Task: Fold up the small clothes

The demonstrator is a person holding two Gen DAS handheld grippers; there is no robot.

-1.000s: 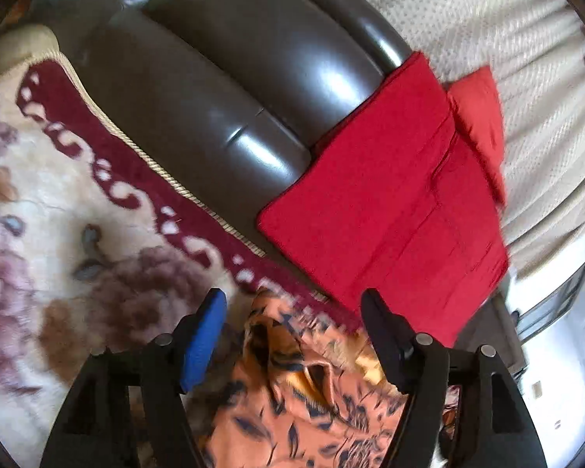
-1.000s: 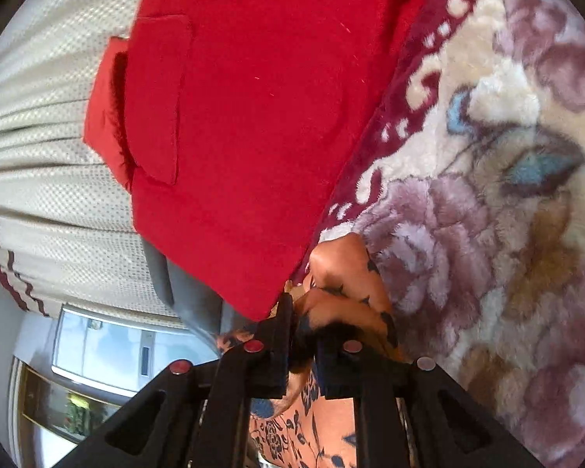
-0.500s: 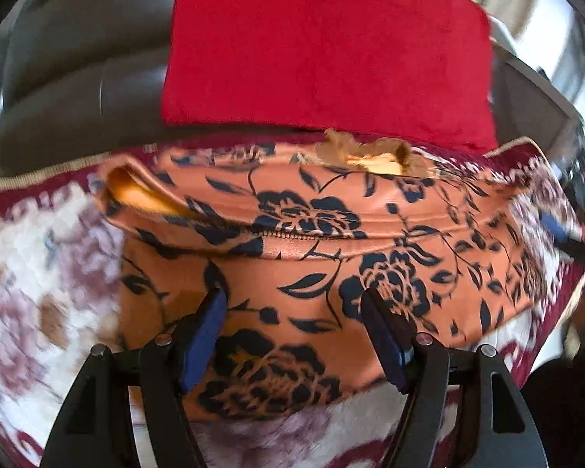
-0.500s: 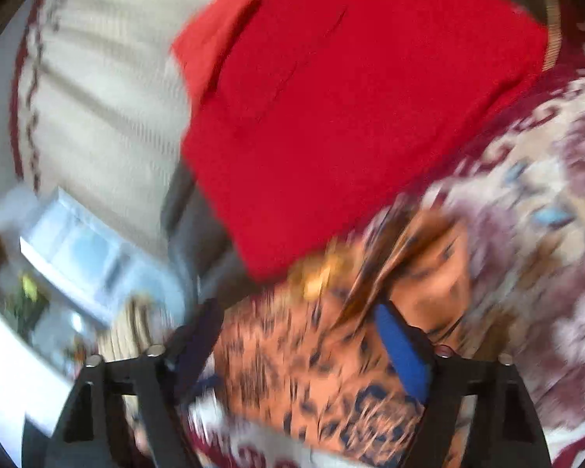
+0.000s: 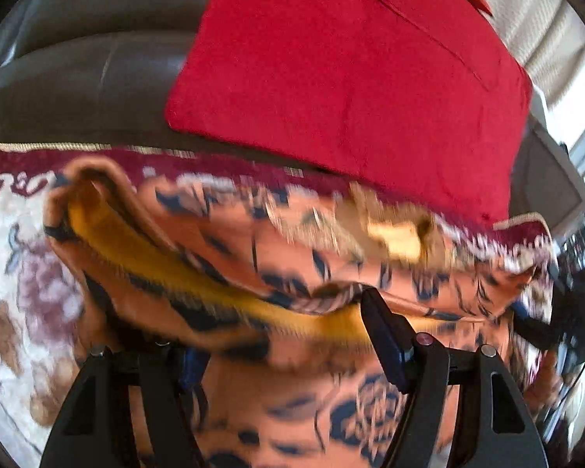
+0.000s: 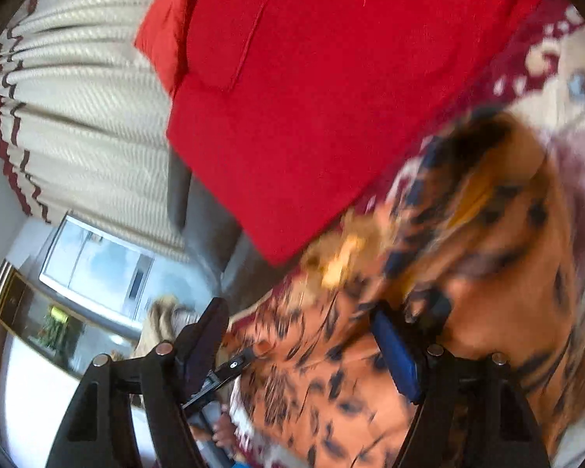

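An orange garment with dark blue flowers (image 5: 253, 257) lies bunched on a floral blanket (image 5: 15, 273), blurred by motion. It also shows in the right wrist view (image 6: 487, 273). My left gripper (image 5: 280, 335) is open, its jaws wide apart, with the cloth draped over and between them and hiding the left fingertip. My right gripper (image 6: 304, 335) is open, its jaws wide apart over the garment's edge. A folded red garment (image 5: 351, 78) lies behind on the dark sofa; the right wrist view (image 6: 331, 97) shows it too.
A dark leather sofa (image 5: 78, 58) runs along the back. A cream pleated curtain (image 6: 78, 117) hangs beyond it. A window (image 6: 97, 257) and room furniture show at the lower left of the right wrist view.
My right gripper was shut on the orange garment a second ago and has since opened. Both views have swung over the garment, which now lies under and across the left jaws.
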